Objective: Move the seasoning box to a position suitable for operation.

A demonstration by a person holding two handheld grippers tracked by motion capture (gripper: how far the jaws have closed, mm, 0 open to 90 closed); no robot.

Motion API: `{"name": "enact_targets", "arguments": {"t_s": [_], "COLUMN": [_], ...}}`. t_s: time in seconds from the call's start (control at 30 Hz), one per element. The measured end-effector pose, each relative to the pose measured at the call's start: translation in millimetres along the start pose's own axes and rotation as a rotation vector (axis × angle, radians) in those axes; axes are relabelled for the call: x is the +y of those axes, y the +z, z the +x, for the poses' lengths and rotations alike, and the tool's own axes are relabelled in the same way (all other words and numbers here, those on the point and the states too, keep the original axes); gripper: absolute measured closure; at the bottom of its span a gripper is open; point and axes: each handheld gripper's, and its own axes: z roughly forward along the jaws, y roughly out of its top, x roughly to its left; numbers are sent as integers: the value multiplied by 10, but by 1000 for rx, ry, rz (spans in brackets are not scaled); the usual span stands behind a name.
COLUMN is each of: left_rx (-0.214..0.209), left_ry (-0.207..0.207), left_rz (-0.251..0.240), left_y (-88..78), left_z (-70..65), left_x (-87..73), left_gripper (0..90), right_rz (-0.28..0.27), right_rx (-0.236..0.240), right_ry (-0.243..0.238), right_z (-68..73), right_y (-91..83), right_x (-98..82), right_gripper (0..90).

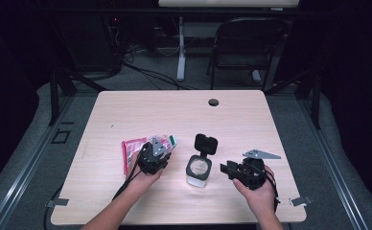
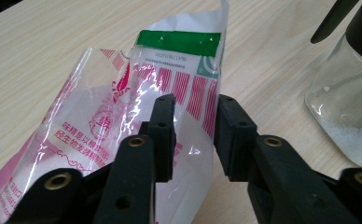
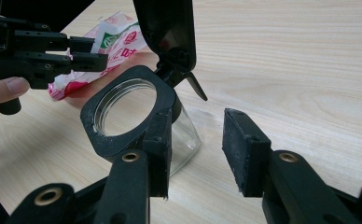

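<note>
A clear plastic bag point(image 1: 132, 149) printed in pink with a green top strip point(image 2: 179, 41) lies left of centre and holds white powder. My left gripper point(image 1: 163, 146) has its jaws on either side of the bag's upper end point(image 2: 195, 135), shut on it, and that end stands up off the table. A clear glass jar point(image 1: 197, 171) with a black collar point(image 3: 123, 109) stands at centre, its flip lid point(image 1: 206, 143) swung open. White grains point(image 2: 356, 135) lie in its bottom. My right gripper point(image 1: 226, 168) is open just right of the jar point(image 3: 195, 144), with nothing in it.
The light wooden table point(image 1: 241, 124) has a cable hole point(image 1: 214, 102) near its far edge. A black folding chair point(image 1: 246, 43) and a desk leg point(image 1: 180, 57) stand on the floor beyond. Bare wood lies behind the jar and bag.
</note>
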Motion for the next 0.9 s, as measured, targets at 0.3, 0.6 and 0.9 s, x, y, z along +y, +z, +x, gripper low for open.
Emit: {"name": "enact_targets", "arguments": {"t_s": [0.3,0.6,0.9], "left_rx": [-30,-68,-107], "left_ry": [-67,-115,-130], "left_rz": [-8,-13,-34], "left_y": [26,0,-154], "left_z": [53,130,177], "left_x": [-9,-13,4], "left_gripper": [865,900,900], "right_rz": [-3,-3,-3], "right_rx": [2,-2,-2], "right_ry": [0,3,3], "right_z": [-6,-8,-8], "right_y": [0,-2,-1], "right_x": [-4,-5,-5], "right_gripper": [630,630,630]}}
